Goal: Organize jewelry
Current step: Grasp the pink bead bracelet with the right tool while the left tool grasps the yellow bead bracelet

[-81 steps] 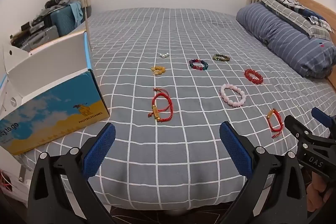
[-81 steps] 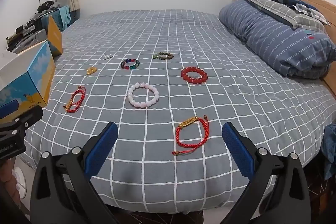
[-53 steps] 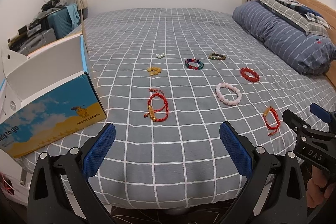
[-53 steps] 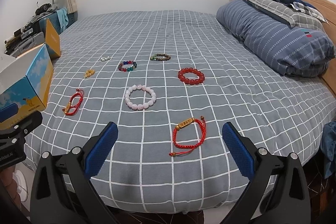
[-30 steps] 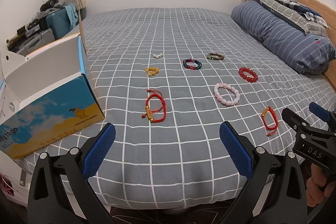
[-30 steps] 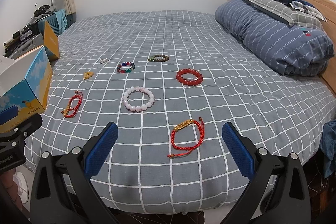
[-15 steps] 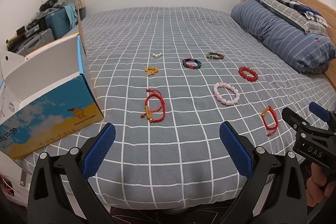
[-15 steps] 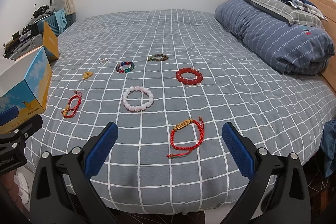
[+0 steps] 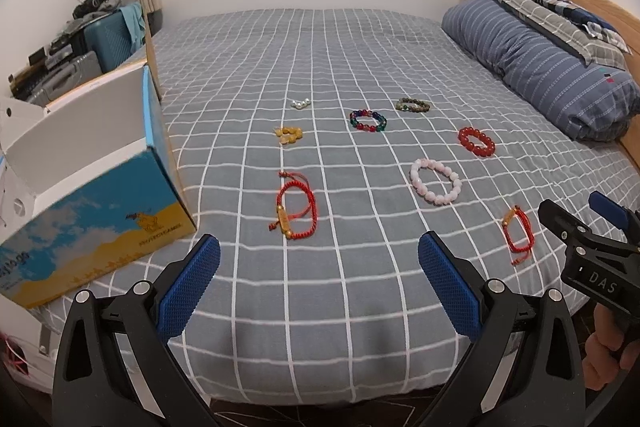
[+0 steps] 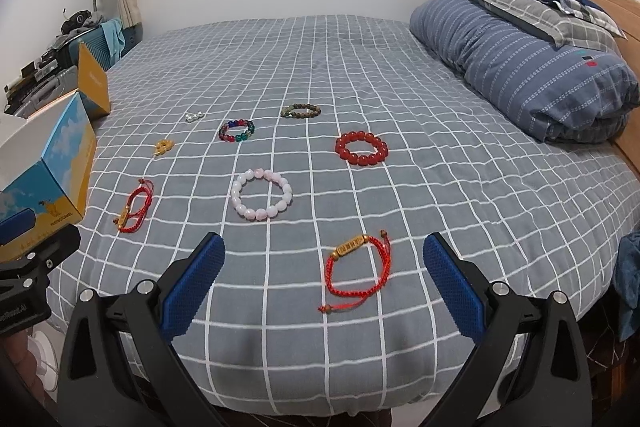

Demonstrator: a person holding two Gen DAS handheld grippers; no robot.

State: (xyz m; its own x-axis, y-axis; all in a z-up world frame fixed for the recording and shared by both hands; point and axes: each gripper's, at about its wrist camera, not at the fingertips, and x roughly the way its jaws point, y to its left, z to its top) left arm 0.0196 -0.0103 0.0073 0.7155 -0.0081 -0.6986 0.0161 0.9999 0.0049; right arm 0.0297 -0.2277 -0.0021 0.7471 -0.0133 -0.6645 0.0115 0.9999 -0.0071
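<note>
Several bracelets lie on a grey checked bed (image 9: 360, 39). A red cord bracelet (image 9: 296, 211) lies just ahead of my open, empty left gripper (image 9: 318, 287). A second red cord bracelet (image 10: 358, 269) lies between the fingers of my open, empty right gripper (image 10: 324, 287), slightly ahead. A pink bead bracelet (image 10: 262, 195), a red bead bracelet (image 10: 362, 148), a multicolour bracelet (image 10: 237, 130), a brown-green bracelet (image 10: 301, 111), a yellow piece (image 10: 164, 147) and a small white piece (image 10: 194, 116) lie farther back. An open blue and yellow box (image 9: 80, 195) stands at the left bed edge.
A rolled striped duvet (image 10: 520, 67) and pillows lie along the right by a wooden headboard. Suitcases and clutter (image 9: 80, 39) stand beyond the box at left. The right gripper shows at the right edge of the left wrist view (image 9: 588, 227).
Both grippers have drawn back slightly from the bed over the sequence. The jewelry has not moved and both grippers stay open.
</note>
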